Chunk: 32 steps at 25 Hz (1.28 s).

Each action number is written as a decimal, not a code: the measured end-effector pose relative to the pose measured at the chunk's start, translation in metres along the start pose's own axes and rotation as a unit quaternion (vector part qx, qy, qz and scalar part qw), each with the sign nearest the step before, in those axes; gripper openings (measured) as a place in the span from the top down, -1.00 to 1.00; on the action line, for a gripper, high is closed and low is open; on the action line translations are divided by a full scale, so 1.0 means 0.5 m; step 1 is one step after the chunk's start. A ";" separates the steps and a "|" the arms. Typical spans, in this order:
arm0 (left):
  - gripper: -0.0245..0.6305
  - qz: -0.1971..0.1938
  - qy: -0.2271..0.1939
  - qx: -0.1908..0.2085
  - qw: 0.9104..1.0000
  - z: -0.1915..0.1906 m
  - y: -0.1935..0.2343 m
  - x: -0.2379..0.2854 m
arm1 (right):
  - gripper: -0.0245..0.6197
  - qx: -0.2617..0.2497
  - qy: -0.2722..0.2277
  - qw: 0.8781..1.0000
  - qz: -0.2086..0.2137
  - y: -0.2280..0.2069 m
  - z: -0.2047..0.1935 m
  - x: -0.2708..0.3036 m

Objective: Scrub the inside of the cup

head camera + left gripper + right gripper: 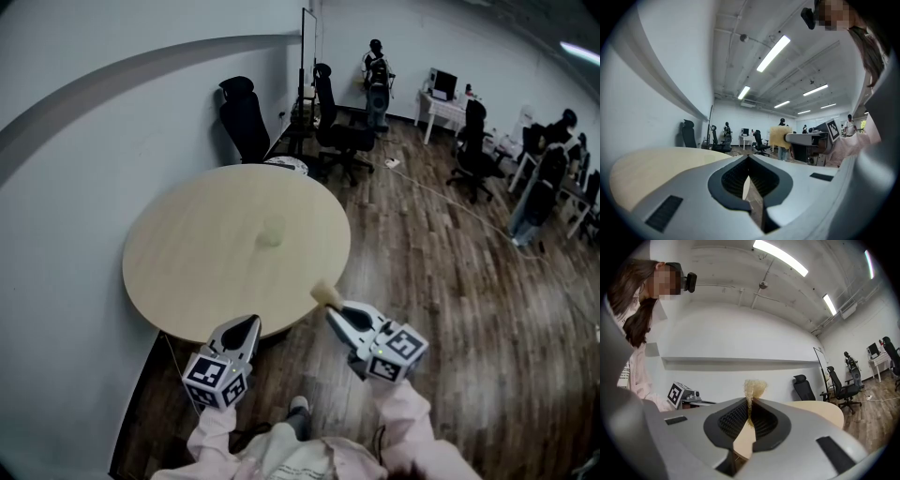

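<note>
head view: the cup (pixel 270 232), a pale blurry shape, is sitting near the middle of the round counter (pixel 178 272), well apart from both tools. the left tool (pixel 249 324) is hovering over the counter's near edge. the right tool (pixel 337 313) is hanging just off that edge, carrying a yellow sponge (pixel 327 294) for scrubbing.

left gripper view: its 2 jaws are pressing together on nothing, likely meant to steady the cup.

right gripper view: the jaws are pinching the sponge, leaving its tuft sticking out to reach inside.
</note>
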<state>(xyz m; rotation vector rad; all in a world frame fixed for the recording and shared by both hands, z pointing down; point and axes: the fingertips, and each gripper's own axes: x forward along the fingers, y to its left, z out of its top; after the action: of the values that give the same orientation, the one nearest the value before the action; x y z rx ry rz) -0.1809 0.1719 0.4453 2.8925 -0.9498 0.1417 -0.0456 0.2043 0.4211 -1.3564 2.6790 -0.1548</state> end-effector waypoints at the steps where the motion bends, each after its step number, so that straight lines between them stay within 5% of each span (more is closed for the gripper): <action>1: 0.93 0.002 0.001 -0.002 1.000 0.000 0.005 0.007 | 0.85 0.002 0.001 1.000 0.002 -0.008 0.000 0.006; 21: 0.93 0.005 0.014 -0.012 1.000 0.014 0.166 0.248 | 0.85 0.032 -0.008 0.999 0.003 -0.268 0.030 0.150; 32: 0.93 0.020 0.025 -0.026 0.999 -0.021 0.250 0.308 | 0.85 0.065 -0.002 0.998 0.022 -0.332 -0.007 0.238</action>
<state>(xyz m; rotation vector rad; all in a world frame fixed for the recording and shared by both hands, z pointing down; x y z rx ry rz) -0.1326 -0.0174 0.4813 2.8103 -0.9885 0.1876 0.0157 0.0104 0.4408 -1.2580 2.6415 -0.3147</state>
